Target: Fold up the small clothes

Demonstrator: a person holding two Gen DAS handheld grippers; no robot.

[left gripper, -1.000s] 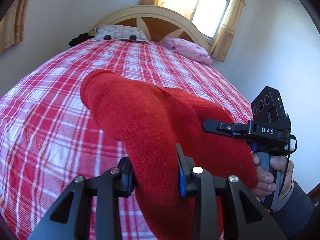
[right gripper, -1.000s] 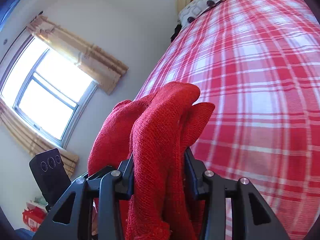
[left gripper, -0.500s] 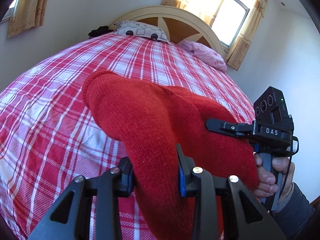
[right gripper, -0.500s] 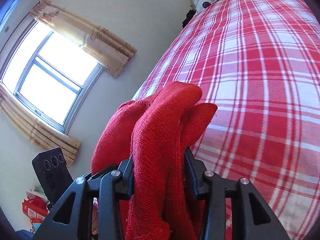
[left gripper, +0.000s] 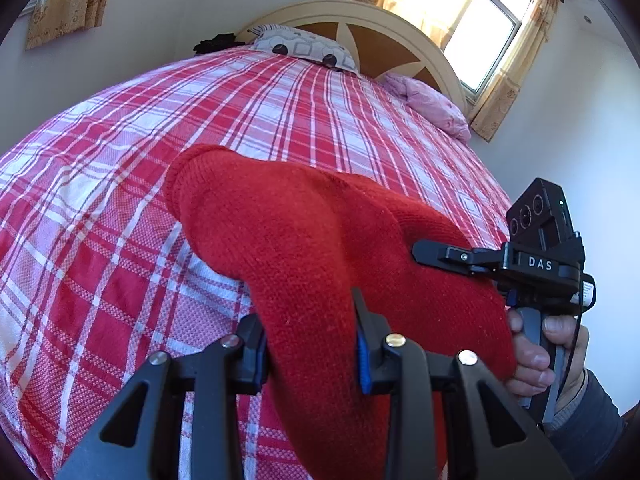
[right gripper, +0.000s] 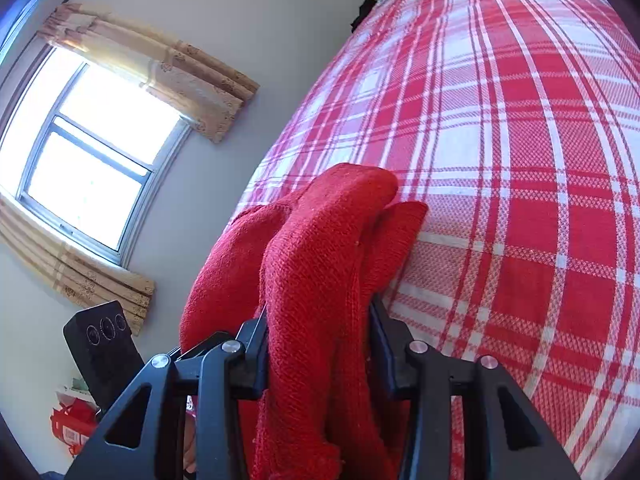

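Lowered toward the red-and-white plaid bed (left gripper: 120, 240) over the past second, nearer now. Red knitted garment (left gripper: 304, 248) pinched in closed jaws of left gripper (left gripper: 312, 344) and right gripper (right gripper: 316, 352), stretched between, above the bed. Ready for laying flat.

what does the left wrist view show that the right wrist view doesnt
Only the left wrist view shows the arched headboard, the pink pillow, the right gripper from the side and the hand on its handle.

Only the right wrist view shows a red bag low by the wall and the left gripper's camera housing.

Both show the red knit garment clamped in the near gripper's jaws, held over the red plaid bedspread, the patterned pillow, and a curtained window.
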